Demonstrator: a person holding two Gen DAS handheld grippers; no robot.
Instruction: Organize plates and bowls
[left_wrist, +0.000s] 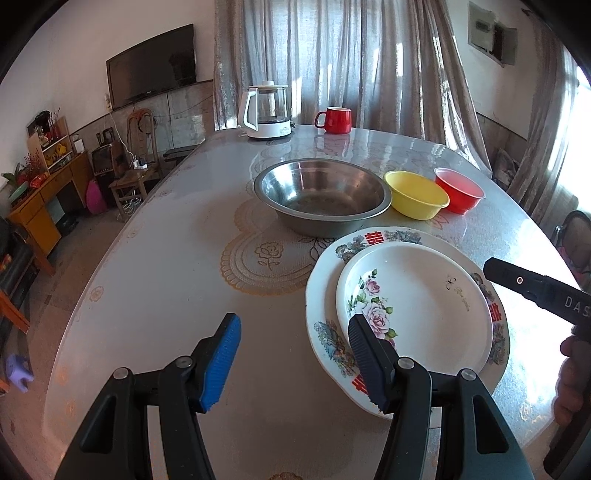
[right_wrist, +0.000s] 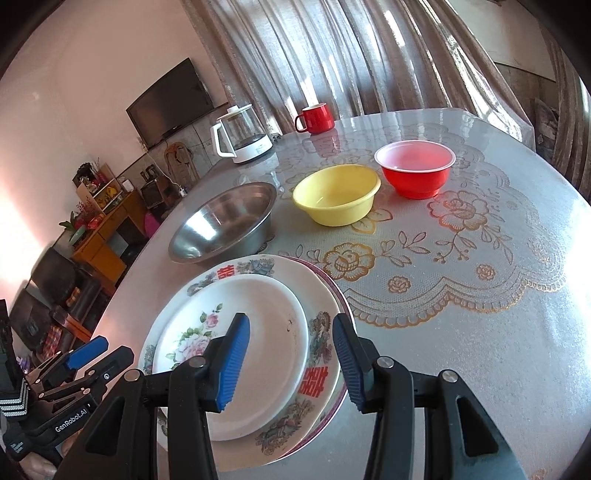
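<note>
A small white plate with pink roses (left_wrist: 417, 306) (right_wrist: 258, 332) lies on a larger patterned plate with red characters (left_wrist: 391, 238) (right_wrist: 317, 380); in the right wrist view a third plate's purple rim (right_wrist: 341, 299) shows beneath. A steel bowl (left_wrist: 321, 192) (right_wrist: 225, 218), a yellow bowl (left_wrist: 415, 194) (right_wrist: 336, 194) and a red bowl (left_wrist: 458, 188) (right_wrist: 415, 168) stand behind in a row. My left gripper (left_wrist: 293, 363) is open and empty, left of the plates, its right finger over their rim. My right gripper (right_wrist: 291, 363) is open and empty above the stack.
A white kettle (left_wrist: 266, 110) (right_wrist: 243, 134) and a red mug (left_wrist: 334, 120) (right_wrist: 316, 118) stand at the table's far edge. The round table (left_wrist: 166, 258) (right_wrist: 480, 295) has a lace-print cover. Chairs and cabinets stand to the left.
</note>
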